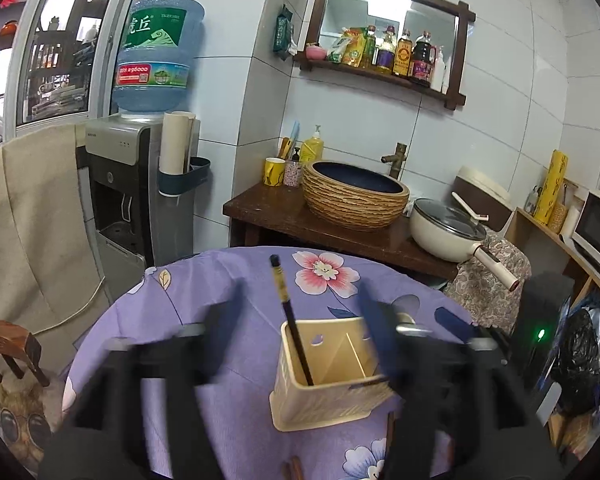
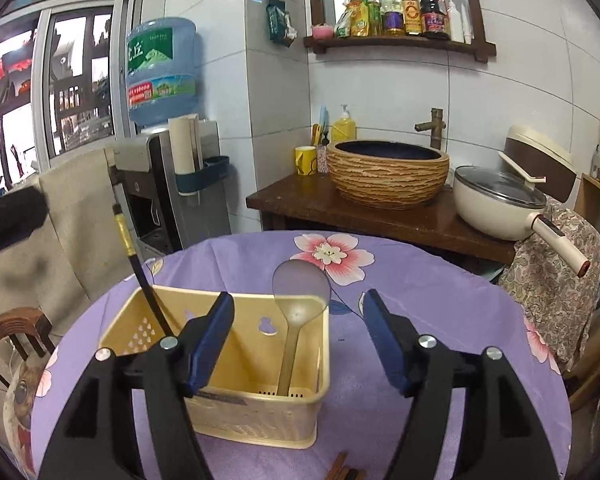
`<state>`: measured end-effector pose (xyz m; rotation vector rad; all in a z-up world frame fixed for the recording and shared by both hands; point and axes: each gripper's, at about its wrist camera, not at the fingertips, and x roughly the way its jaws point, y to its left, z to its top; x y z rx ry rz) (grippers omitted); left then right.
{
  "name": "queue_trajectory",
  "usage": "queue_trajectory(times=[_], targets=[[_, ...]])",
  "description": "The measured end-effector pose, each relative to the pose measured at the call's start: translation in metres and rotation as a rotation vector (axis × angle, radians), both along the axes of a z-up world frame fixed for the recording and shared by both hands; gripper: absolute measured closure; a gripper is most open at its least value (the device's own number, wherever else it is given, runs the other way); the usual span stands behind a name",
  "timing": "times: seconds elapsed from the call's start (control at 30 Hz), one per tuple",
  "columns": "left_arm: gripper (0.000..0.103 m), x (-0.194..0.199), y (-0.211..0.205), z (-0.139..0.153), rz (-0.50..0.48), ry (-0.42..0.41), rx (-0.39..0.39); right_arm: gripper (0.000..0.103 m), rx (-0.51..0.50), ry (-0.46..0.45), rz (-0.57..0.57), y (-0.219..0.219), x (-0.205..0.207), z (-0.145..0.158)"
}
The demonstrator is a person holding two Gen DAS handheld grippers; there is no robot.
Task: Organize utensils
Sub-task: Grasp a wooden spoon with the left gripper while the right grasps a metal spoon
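Observation:
A cream plastic utensil holder stands on the round table with the purple flowered cloth. A black chopstick with a gold band leans upright in its left compartment. A translucent golden spoon stands in its right compartment, seen only in the right wrist view. My left gripper is open, blurred and empty above the holder. My right gripper is open and empty, its fingers either side of the spoon.
Brown wooden utensil ends lie at the table's near edge. Behind stand a dark wooden counter with a woven basin, a cream pan, and a water dispenser. A wooden chair is at left.

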<state>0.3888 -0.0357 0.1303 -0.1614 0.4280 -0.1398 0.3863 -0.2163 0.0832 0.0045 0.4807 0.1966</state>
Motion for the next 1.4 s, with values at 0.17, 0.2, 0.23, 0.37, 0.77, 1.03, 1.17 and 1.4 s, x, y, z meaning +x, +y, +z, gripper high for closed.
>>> queue_trajectory(times=[0.17,0.2,0.23,0.37,0.77,1.03,1.17,1.4], targets=[[0.014,-0.034,0.013,-0.015,0.033,0.018,0.022,0.028,-0.023,-0.024,-0.01,-0.007,-0.031,0.008],[0.012,-0.04,0.014,-0.022,0.034,0.041,0.036,0.028,-0.028,-0.019,-0.007,-0.008,-0.037,0.008],[0.011,-0.045,0.015,-0.028,0.032,0.062,0.046,0.028,-0.033,-0.009,-0.003,-0.009,-0.046,0.006],[0.011,-0.071,0.012,-0.063,-0.021,0.163,0.103,0.028,-0.068,0.064,0.043,-0.003,-0.075,-0.01],[0.029,-0.131,0.033,-0.15,0.046,0.337,0.167,0.039,-0.144,0.345,0.122,0.034,-0.142,-0.106],[0.031,-0.146,0.043,-0.162,0.084,0.35,0.173,0.045,-0.095,0.419,0.1,0.061,-0.154,-0.129],[0.031,-0.149,0.044,-0.161,0.091,0.344,0.177,0.051,-0.101,0.434,0.065,0.067,-0.146,-0.133],[0.031,-0.151,0.052,-0.167,0.105,0.367,0.155,0.068,-0.051,0.45,0.044,0.066,-0.142,-0.132]])
